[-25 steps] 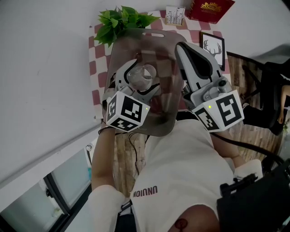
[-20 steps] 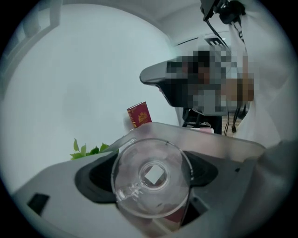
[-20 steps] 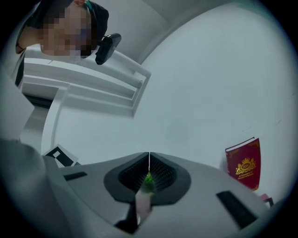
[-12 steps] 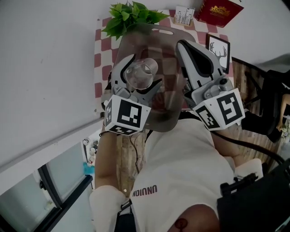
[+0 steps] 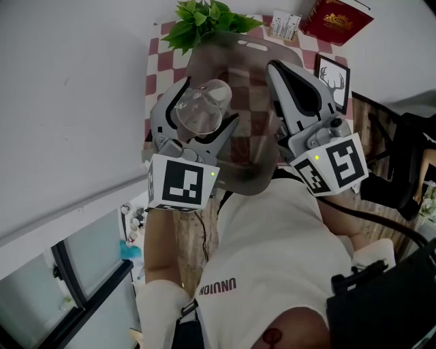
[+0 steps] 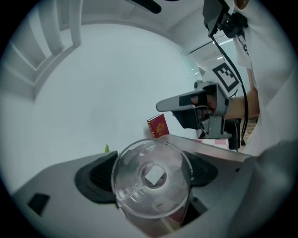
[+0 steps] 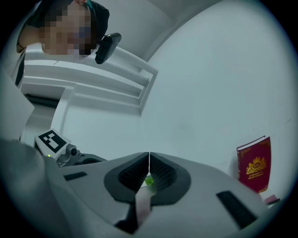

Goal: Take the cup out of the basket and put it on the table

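By checkered table (image 5: 155,68), left claw (image 5: 208,105) grips clear cup (image 6: 151,179); red book's (image 5: 337,17) lettering illegible.

Bare checked table (image 5: 155,71) left of basket (image 5: 235,54); plant (image 5: 208,20) crowds far edge.

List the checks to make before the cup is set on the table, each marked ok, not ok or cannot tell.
1. Left hand-held gripper shut on the cup: ok.
2. Cup upright: not ok, tilted.
3. Cup clear of the basket: cannot tell.
4. Right hand-held gripper shut, empty: ok.
5. Bare table left of the basket: ok.
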A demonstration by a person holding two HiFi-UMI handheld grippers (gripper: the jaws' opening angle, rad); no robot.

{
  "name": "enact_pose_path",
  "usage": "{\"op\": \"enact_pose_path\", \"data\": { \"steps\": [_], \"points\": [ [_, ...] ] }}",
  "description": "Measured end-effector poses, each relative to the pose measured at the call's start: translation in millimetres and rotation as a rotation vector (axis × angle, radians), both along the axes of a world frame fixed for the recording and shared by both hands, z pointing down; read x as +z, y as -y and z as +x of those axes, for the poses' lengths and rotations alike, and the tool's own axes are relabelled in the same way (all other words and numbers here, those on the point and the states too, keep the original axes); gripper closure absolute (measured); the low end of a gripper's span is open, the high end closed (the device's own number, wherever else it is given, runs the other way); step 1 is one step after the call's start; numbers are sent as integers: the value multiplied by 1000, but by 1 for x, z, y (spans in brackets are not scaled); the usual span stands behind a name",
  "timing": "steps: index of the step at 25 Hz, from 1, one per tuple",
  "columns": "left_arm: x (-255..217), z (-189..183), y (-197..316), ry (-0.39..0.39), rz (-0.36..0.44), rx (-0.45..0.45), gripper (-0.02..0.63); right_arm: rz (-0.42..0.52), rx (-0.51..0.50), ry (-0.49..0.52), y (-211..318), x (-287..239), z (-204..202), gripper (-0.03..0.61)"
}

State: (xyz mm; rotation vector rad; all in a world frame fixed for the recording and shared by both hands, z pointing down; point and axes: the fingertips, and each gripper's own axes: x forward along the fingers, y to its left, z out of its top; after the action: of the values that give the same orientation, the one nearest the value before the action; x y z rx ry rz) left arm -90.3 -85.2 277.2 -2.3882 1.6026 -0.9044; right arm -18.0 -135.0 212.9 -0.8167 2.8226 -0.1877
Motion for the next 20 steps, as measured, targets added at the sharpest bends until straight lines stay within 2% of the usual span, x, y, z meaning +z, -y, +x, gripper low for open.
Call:
{"op": "enact_pose_path", "data": {
  "steps": [5,12,20],
  "points": [
    [-23,-12,-4,28,67,-16,172,3,-17,-1,-4,-1,-6,560],
    [-42,-35,-14,16,114,-83,172,7,-57,-9,-9,-1,-21,560],
    [-56,-73,-32,-45,147,-217,172,9,-106,-17,-18,1,-40,560]
  ]
}}
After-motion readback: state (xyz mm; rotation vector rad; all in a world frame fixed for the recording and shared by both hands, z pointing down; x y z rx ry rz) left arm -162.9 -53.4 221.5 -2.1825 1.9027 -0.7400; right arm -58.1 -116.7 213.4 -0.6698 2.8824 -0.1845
